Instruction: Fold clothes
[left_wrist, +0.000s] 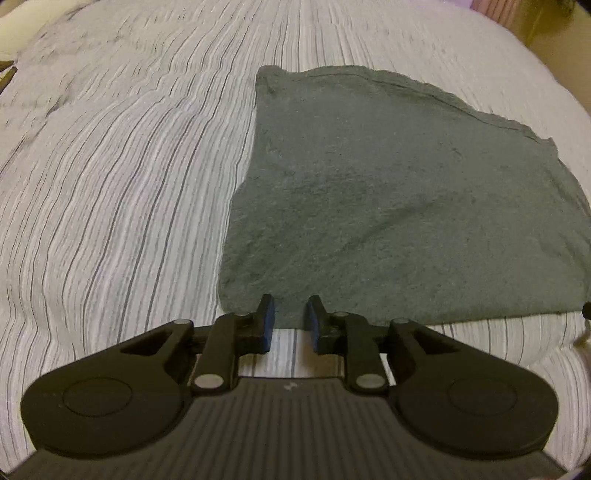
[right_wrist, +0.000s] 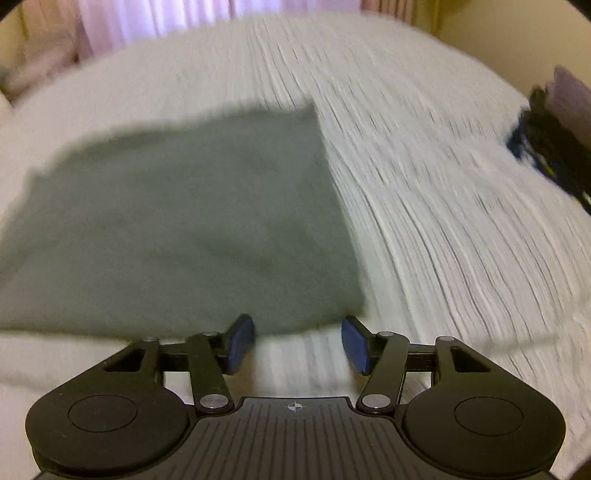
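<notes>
Seeing grey fuzzy cloth (left_wrist: 388, 192) folded square on striped ribbed sheet (left_wrist: 110, 184); left gripper (left_wrist: 290, 317) and right gripper (right_wrist: 298, 341) both spread, empty. Dark item (right_wrist: 546, 147) at 2 o'clock, right view only.

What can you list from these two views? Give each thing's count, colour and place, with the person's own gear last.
cloth: one, dark grey-green, folded flat on the bed
bedspread: one, white with thin dark stripes, under the cloth
curtain: one, pale pink, beyond the bed
dark item: one, black and blue, bed's right edge, blurred
left gripper: one, black with blue pads, open, at cloth's near edge
right gripper: one, black with blue pads, open, at cloth's near right corner
</notes>
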